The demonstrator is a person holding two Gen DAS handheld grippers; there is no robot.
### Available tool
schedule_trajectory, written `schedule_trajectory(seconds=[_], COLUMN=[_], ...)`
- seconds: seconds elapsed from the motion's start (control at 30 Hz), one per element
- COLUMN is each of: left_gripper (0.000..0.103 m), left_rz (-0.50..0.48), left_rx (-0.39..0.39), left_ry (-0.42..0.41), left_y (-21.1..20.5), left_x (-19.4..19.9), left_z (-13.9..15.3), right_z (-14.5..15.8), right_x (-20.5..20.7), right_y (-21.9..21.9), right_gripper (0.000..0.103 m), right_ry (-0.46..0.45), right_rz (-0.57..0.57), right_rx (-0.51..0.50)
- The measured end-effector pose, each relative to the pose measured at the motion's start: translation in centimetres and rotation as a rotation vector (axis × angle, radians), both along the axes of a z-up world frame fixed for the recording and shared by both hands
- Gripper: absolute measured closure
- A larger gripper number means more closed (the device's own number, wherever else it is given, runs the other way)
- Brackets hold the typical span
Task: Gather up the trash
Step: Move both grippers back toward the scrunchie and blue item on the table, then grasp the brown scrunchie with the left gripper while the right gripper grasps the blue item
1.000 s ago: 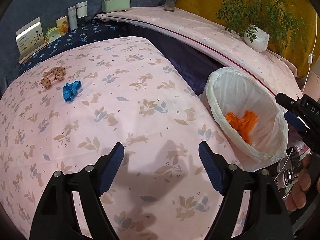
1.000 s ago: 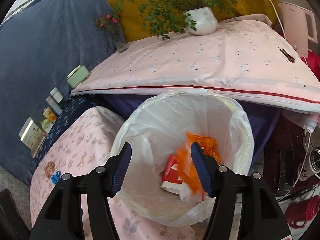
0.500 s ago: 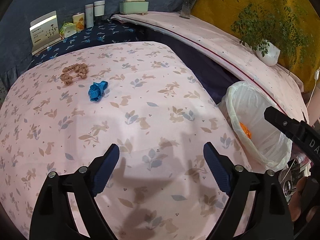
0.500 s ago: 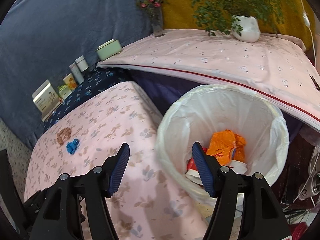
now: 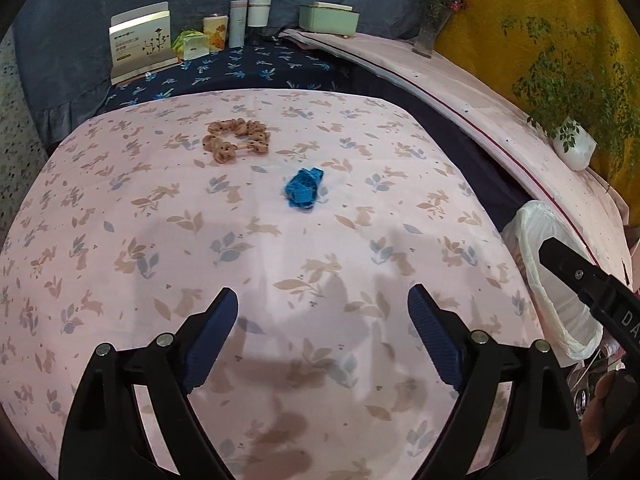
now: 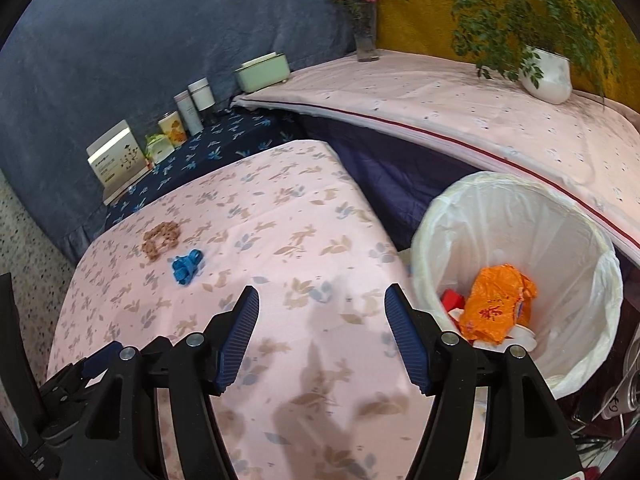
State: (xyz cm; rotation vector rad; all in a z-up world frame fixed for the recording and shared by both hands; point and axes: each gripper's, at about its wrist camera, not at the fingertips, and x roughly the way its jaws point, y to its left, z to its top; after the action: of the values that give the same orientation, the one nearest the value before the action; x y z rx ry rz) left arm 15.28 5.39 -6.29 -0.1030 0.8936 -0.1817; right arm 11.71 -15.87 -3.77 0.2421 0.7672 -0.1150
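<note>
Hidden or cut off: in the left wrist view the right tool's black body (image 5: pixel 592 292) crosses the bin (image 5: pixel 536 240), hiding its contents; the bin's lower part is cut off by the picture edge. In the right wrist view part of the left tool (image 6: pixel 80 376) shows at the lower left, its jaws not readable there.
Hard to make out: print on the orange bag (image 6: pixel 496 304); the red and white items (image 6: pixel 454 300) under it.
Left tool (image 5: pixel 323 344): held over the near part of the worktop (image 5: pixel 360 264), pointing toward the far edge; jaws wide apart, holding nothing, touching nothing.
Right tool (image 6: pixel 322 332): held over the worktop's right edge, beside the bin; jaws wide apart, empty, touching nothing.
Blue scrap (image 5: pixel 303 189): crumpled, lying on the worktop toward the far edge, ahead of the left tool and well apart from both tools.
Brown scrunchie (image 5: pixel 236 140): on the worktop, nearer the far left corner, near the blue scrap but apart from it.
Bin: white-lined, off the worktop's right edge, below its level; orange bag lies inside on top of the other items.
Shelf (image 5: pixel 240 68): beyond the far edge, carrying boxes (image 5: pixel 140 42) and jars (image 5: pixel 259 11).
</note>
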Motion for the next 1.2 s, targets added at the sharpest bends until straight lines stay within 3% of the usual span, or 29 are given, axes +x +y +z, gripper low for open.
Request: schedule_trajectory(seconds=[0.6, 1.07, 1.2], left_gripper=[0.016, 0.015, 0.014], left_rz=[0.153, 0.167, 0.18], left_rx=[0.009, 0.04, 0.015], left_ry=[-0.011, -0.001, 0.017], left_y=[9.2, 10.7, 11.0], left_x=[3.6, 8.2, 10.2], left_z=[0.0, -1.0, -1.3], right_z=[-2.0, -4.5, -5.2], right_x=[5.3, 10.0, 11.3], right_y=[10.1, 13.7, 13.9], right_gripper=[0.04, 0.04, 0.04], right_ry=[0.054, 0.102, 0.11], right_rz=[0.162, 0.201, 0.199], right_rx=[-0.05, -0.055, -0.047])
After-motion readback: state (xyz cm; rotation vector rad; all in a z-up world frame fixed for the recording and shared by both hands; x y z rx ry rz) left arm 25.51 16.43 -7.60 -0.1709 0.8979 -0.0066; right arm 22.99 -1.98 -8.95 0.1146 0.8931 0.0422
